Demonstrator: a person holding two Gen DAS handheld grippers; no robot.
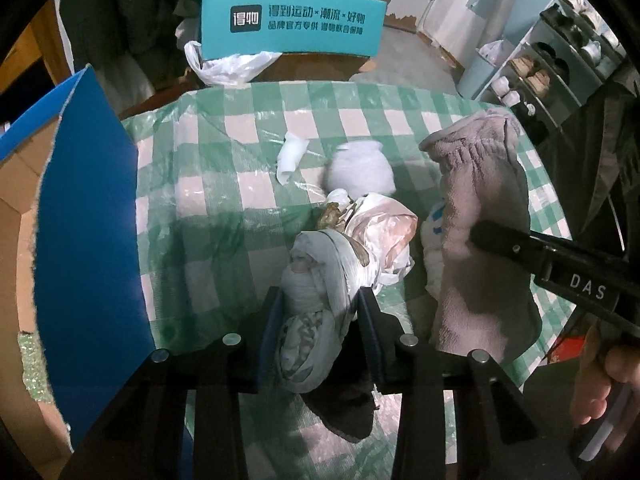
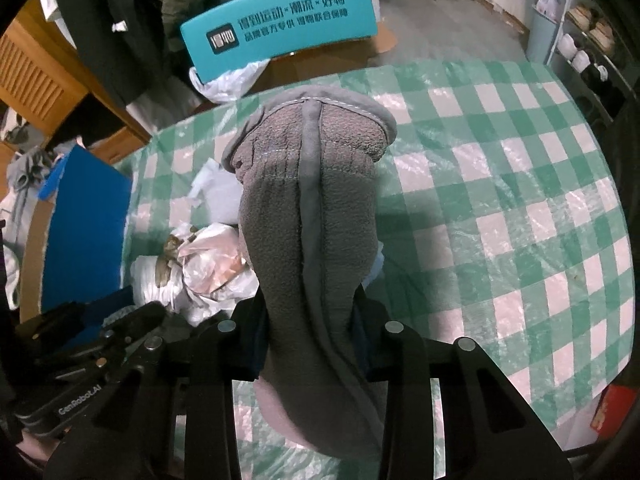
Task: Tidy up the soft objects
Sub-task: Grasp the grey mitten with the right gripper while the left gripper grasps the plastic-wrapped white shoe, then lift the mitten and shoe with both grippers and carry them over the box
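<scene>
My left gripper (image 1: 320,300) is shut on a pale grey-green cloth bundle (image 1: 316,288) and holds it just above the green checked tablecloth (image 1: 224,208). My right gripper (image 2: 308,304) is shut on a grey fleece towel (image 2: 308,200), which hangs folded and raised over the table; it also shows in the left wrist view (image 1: 480,216), to the right of the bundle. A crumpled pinkish plastic bag (image 1: 380,232) lies just beyond the bundle. A white fluffy item (image 1: 360,168) and a small white scrap (image 1: 292,156) lie farther back.
An open cardboard box with a blue flap (image 1: 88,232) stands at the table's left edge. A teal box with printed lettering (image 1: 292,24) sits beyond the far edge with a white plastic bag (image 1: 228,64). A shoe rack (image 1: 552,64) stands at the right.
</scene>
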